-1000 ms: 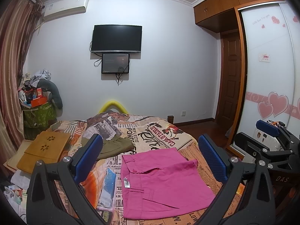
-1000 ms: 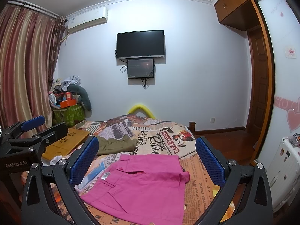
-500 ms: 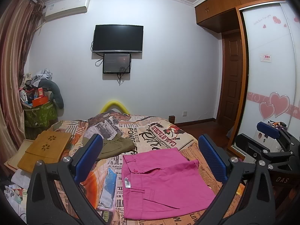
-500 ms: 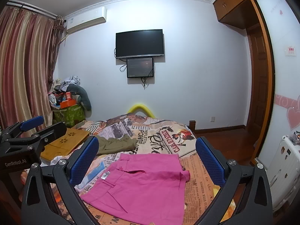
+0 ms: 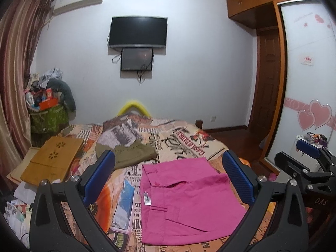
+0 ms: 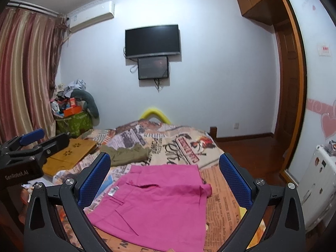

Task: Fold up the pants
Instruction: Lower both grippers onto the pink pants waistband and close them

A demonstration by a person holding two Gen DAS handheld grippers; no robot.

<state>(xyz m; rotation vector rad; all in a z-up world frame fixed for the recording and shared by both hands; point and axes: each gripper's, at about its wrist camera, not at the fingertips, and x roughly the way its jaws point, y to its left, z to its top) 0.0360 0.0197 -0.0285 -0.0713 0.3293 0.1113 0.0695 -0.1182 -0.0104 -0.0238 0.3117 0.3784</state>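
Folded pink pants (image 5: 187, 199) lie flat on the newspaper-print bed cover (image 5: 180, 138), a small white label showing at their left edge. The left gripper (image 5: 168, 178) hovers above the near end of the bed, open, with nothing between its blue pads. In the right wrist view the same pink pants (image 6: 159, 201) lie under the right gripper (image 6: 166, 180), which is open and holds nothing. The right gripper (image 5: 308, 157) also shows at the right edge of the left wrist view, and the left gripper (image 6: 29, 142) at the left edge of the right wrist view.
Folded olive-green pants (image 5: 130, 153) lie farther up the bed. A tan board (image 5: 52, 159) rests at the bed's left side. A green bin (image 5: 49, 118) piled with clutter stands by the curtain. A white appliance (image 6: 319, 180) stands at the right by the wardrobe.
Both views drift slightly; the pink pants stay where they lay and both grippers stay open.
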